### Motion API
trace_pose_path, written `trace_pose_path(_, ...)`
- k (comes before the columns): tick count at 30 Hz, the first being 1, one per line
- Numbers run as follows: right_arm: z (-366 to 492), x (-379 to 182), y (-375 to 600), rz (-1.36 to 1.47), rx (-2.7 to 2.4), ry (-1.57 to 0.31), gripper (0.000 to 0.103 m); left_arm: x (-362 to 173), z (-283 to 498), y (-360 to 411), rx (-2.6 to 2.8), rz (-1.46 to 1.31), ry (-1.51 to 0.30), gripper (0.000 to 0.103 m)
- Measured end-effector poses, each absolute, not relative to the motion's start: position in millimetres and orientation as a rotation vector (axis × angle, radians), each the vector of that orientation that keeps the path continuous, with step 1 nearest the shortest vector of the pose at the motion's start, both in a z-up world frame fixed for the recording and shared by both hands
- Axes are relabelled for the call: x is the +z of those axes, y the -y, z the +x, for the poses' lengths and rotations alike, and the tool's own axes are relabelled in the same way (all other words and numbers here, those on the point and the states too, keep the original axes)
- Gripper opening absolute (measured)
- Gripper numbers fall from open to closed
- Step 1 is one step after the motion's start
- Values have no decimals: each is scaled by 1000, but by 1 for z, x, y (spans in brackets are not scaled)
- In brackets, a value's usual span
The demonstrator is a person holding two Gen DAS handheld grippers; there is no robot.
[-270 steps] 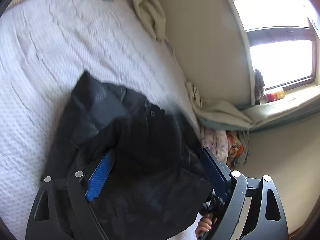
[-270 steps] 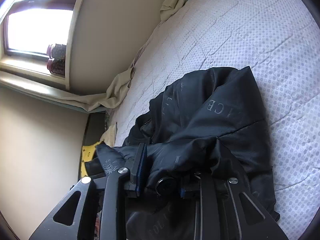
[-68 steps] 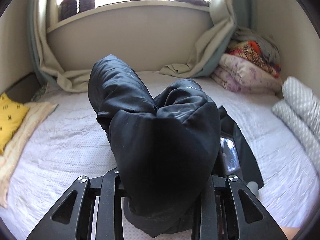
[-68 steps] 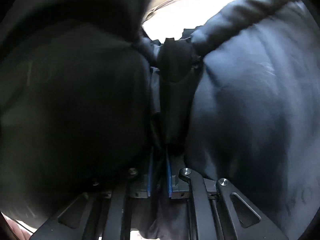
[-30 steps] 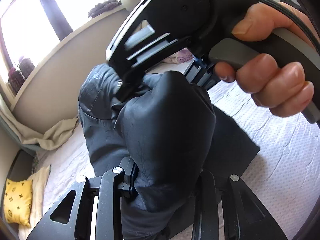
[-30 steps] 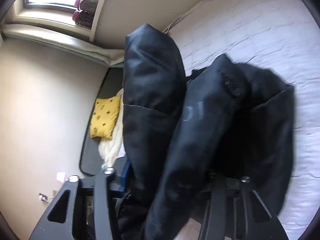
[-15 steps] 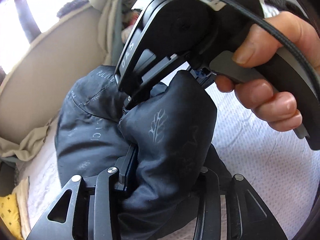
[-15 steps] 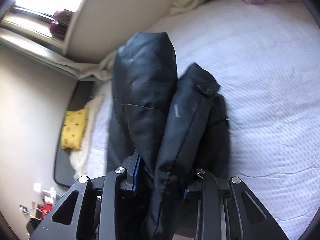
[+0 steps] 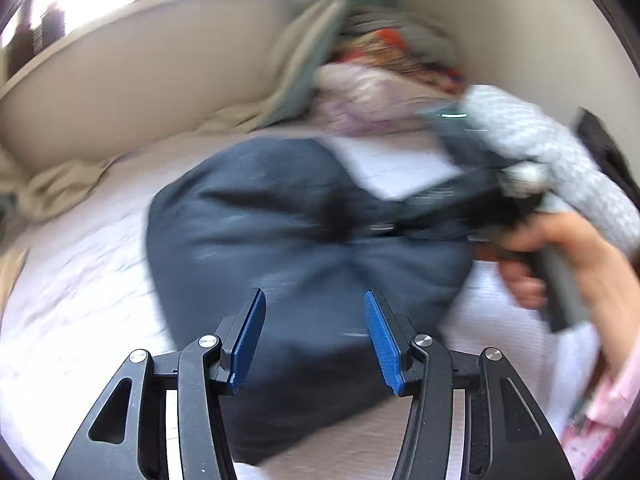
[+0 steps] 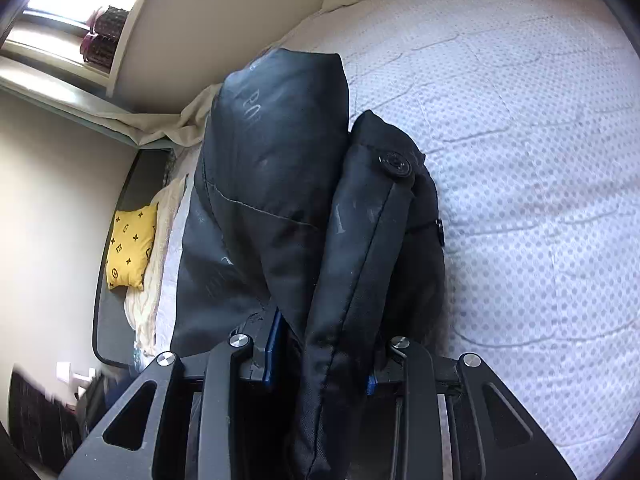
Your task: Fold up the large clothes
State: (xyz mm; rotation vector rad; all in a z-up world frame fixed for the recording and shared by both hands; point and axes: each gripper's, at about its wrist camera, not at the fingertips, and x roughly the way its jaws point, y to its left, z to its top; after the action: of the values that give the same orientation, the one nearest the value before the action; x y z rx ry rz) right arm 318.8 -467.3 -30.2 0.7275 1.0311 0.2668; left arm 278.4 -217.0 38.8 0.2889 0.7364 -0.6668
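Jacket (image 10: 280, 184), one, black and padded, lies bunched on the bed (image 10: 520, 160), seen sharply only from the right wrist; the left wrist view is smeared by motion, so its folds there read as a dark mound (image 9: 304, 240) and nothing finer. Far left in the right wrist view one yellow patterned cushion (image 10: 130, 246) lies on a dark ledge, with a cream blanket (image 10: 154, 264) just beside it, partly hidden behind the jacket. Two dark jars (image 10: 102, 30) stand on the window sill, blurred by glare. The jacket shows two raised padded folds side by side, the right one bearing a single round button (image 10: 394, 164); its near end disappears between the arms of the right tool (image 10: 320, 360), whose blue pads are mostly buried in cloth and clamp it. To the right of the jacket the quilted bed cover runs bare to the picture's edge, open room.

In the left wrist view the left tool (image 9: 314, 336) has just been opening: its two blue pads stand apart with the jacket's near edge between them, not pressed. Right of it, the person's right hand (image 9: 560, 256) grips a tool handle, cut off by the frame, a pink sleeve (image 9: 604, 412) below. Far behind, a stack of folded bedding (image 9: 392, 80) is too blurred to count.
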Motion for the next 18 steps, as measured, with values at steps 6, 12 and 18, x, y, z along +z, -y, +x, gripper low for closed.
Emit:
trace_pose_path(6, 303, -33, 468, 673, 202, -1090, 35, 12, 288, 225, -675, 378, -795, 61)
trace_pose_path(12, 283, 12, 464, 539, 45, -984, 54, 4, 290, 233, -633, 379, -802, 63)
trace_pose_path(18, 255, 73, 428, 398, 81, -741, 35, 4, 278, 245, -608, 383, -810, 63)
